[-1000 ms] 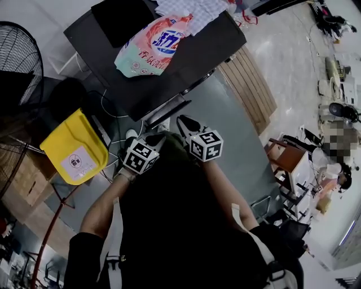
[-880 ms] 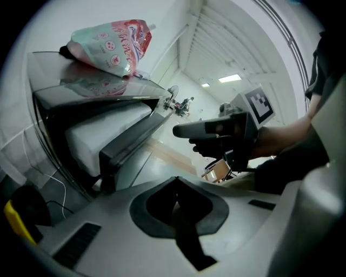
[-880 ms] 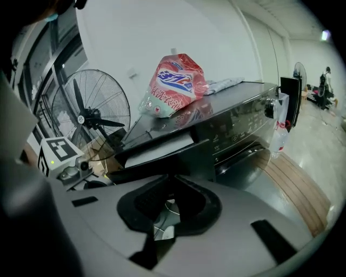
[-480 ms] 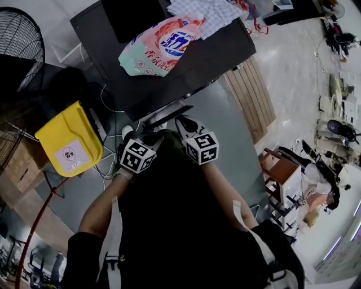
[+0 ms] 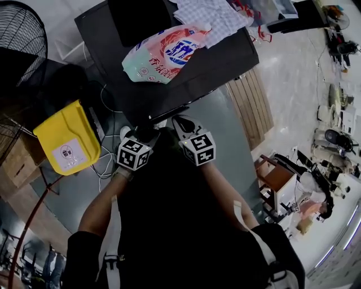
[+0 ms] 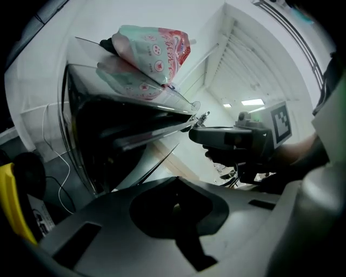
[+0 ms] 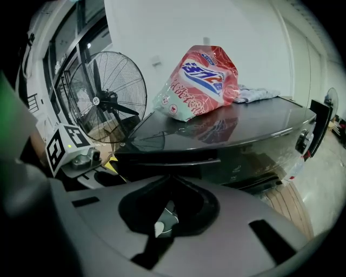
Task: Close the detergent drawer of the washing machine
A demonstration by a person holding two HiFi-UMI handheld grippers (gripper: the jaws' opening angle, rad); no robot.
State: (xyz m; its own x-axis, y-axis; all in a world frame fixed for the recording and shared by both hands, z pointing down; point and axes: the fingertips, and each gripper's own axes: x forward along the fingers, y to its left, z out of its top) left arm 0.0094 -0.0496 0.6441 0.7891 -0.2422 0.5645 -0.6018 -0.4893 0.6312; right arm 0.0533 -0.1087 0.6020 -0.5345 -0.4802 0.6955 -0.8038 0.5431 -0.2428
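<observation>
Washing machine: the dark, glossy washing machine (image 5: pixel 225 53) stands at 12 o'clock of the person in the head view.
Detergent drawer: the flat dark detergent drawer (image 7: pixel 167 157) stands partly out of the machine front, at 12 o'clock of both grippers, just beyond their tips.
Left gripper: the grey left gripper (image 6: pixel 175 181) has its jaws pressed together with nothing between them.
Right gripper: the grey right gripper (image 7: pixel 170 177) is just beside the left one, at its 3 o'clock. Its jaws are also together and empty. Whether it touches the drawer, I cannot tell.
Machine top: a pink-and-green plastic detergent bag (image 5: pixel 166 52) lies there, with a checked cloth (image 5: pixel 211 17) at its 2 o'clock.
Floor: a yellow plastic bin (image 5: pixel 65 144) is at 9 o'clock of the grippers and a wooden pallet (image 5: pixel 252 107) at 3 o'clock.
</observation>
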